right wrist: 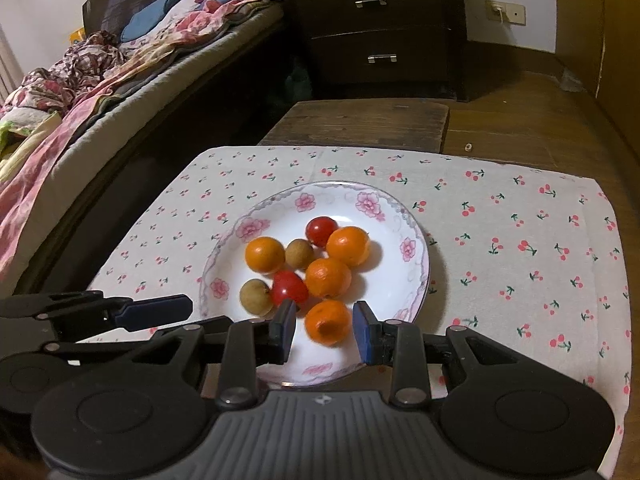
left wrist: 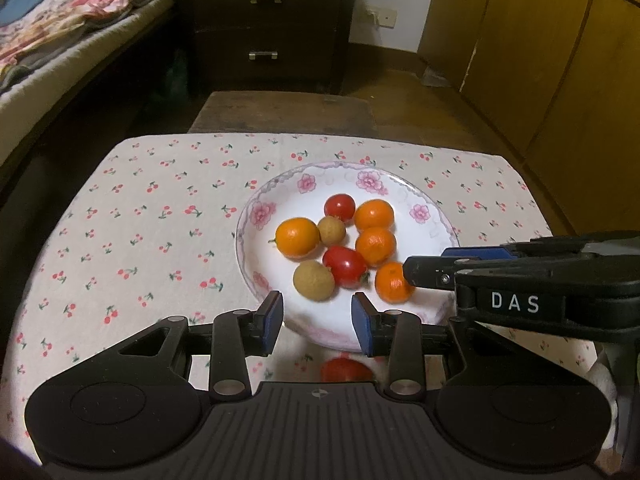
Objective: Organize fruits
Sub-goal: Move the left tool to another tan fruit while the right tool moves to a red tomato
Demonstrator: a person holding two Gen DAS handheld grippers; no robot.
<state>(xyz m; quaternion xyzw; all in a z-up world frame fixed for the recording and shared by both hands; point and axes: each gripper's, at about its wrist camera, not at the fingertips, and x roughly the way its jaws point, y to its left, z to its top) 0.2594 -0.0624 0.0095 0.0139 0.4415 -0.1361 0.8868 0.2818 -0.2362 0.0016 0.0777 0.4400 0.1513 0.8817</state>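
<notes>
**Two open grippers poised at a plate of small fruit**

A white plate with pink flowers around its rim sits on a cherry-print tablecloth. All positions below are given relative to this plate.

On the plate lie eight small round fruits in a loose cluster. There are four oranges: one at the near edge, one at the centre, one toward the far right and one on the left. Two glossy red tomatoes sit among them, one at the far side and one just left of centre. Two dull tan longans complete the group, one near the middle and one at the near left. Another red fruit lies off the plate, on the cloth just before its near rim, partly hidden.

The right gripper hovers over the plate's near edge, jaws apart, with the nearest orange between its blue pads but seemingly not touched. The left gripper waits at the near left rim, also spread wide and holding nothing.

These fruits look light and prone to rolling. The oranges seem firm with a dimpled, grippy skin; taking one across its widest middle should hold. The tomatoes look smooth, slippery and easily bruised, so they would likely need a gentler squeeze. The longans' shells appear thin and brittle.
</notes>
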